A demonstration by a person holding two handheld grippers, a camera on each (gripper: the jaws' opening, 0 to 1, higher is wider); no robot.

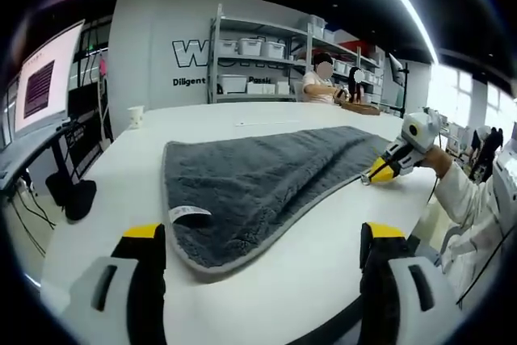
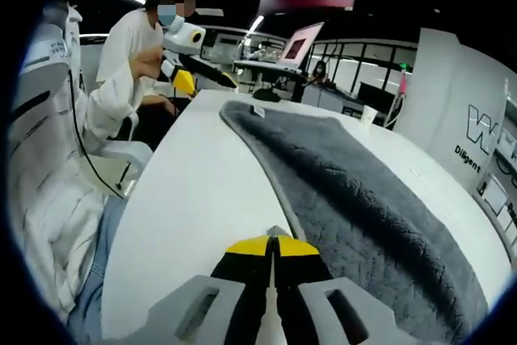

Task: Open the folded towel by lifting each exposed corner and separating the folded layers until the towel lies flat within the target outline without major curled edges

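Grey towel [image 1: 266, 187] spread across the white table [image 1: 202, 123], pile side up, pale binding along the rim; near corner rounded, with a small white label [image 1: 190, 215] on the edge; surface mostly flat, some soft ripples across the middle.

Left gripper [image 1: 262, 236] low at the near end of the table, jaws wide apart, yellow tips either side of the towel's near corner, nothing between them; towel edge just ahead of the tips, apart from them.

Right gripper [image 1: 373, 174] at the towel's right-hand edge in the left gripper view, yellow tip down at the table surface, touching or just beside the binding; held by a hand [image 1: 439, 159] in a white sleeve. In the right gripper view, right gripper [image 2: 272, 241] with jaws closed together, yellow tips meeting at a point, resting on the table right by the towel [image 2: 355, 191] border; cannot tell whether any binding is pinched between them.

Left gripper [image 2: 203, 74] also visible in the right gripper view, at the far end of the table [image 2: 202, 191], held by a seated person [image 2: 129, 62] in white.

Beyond the table: shelving with white bins [image 1: 250, 58]; a monitor [image 1: 44, 78] at the left.
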